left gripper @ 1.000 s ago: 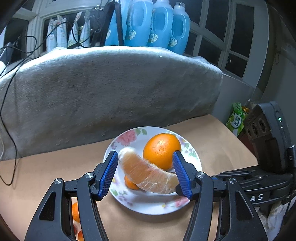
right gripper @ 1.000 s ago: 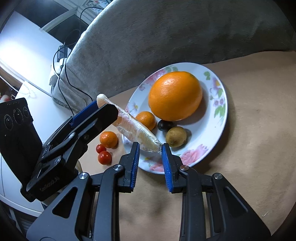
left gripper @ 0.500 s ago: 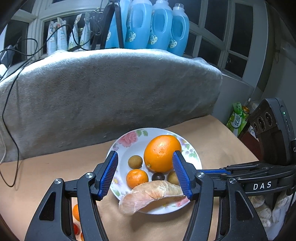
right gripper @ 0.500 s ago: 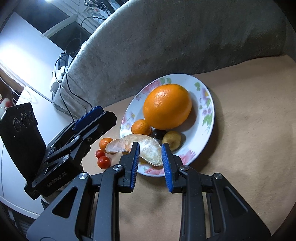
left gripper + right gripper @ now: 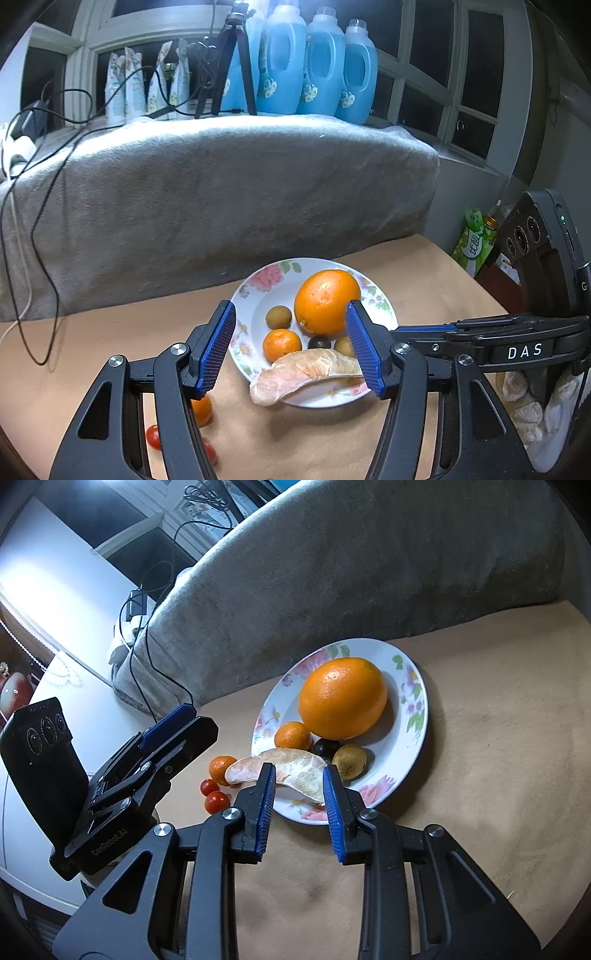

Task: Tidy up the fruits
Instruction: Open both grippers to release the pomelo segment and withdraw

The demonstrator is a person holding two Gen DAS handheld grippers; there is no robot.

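Resting across the near rim of the floral plate (image 5: pixel 413 716), the peeled pomelo segment (image 5: pixel 295 766) lies with one tip overhanging onto the tan table cover (image 5: pixel 480 775). On the plate with it are a large orange (image 5: pixel 341 698), a mandarin (image 5: pixel 293 734), a dark round fruit (image 5: pixel 327 746) and two small brown fruits, one (image 5: pixel 279 316) behind the mandarin and one (image 5: pixel 349 761) at the segment's inner end. Off the plate, just beside the overhanging tip, lie a second mandarin (image 5: pixel 218 768) and two cherry tomatoes (image 5: pixel 213 794).

A grey blanket-covered backrest (image 5: pixel 221 192) bounds the far side. Blue detergent bottles (image 5: pixel 317 66), a tripod (image 5: pixel 236 59) and cables (image 5: pixel 40 206) stand behind it.

The right gripper (image 5: pixel 299 808) has its jaws spread a little, hovering over the segment; no pad presses on it. The left gripper (image 5: pixel 290 350) stands half spread and is opening, with nothing between its pads, which frame the plate from above.

One second earlier the segment was pinched by its end in the right gripper and slanted up over the plate, towards the left gripper. It now lies flat on the rim, released. Both grippers have hardly shifted.
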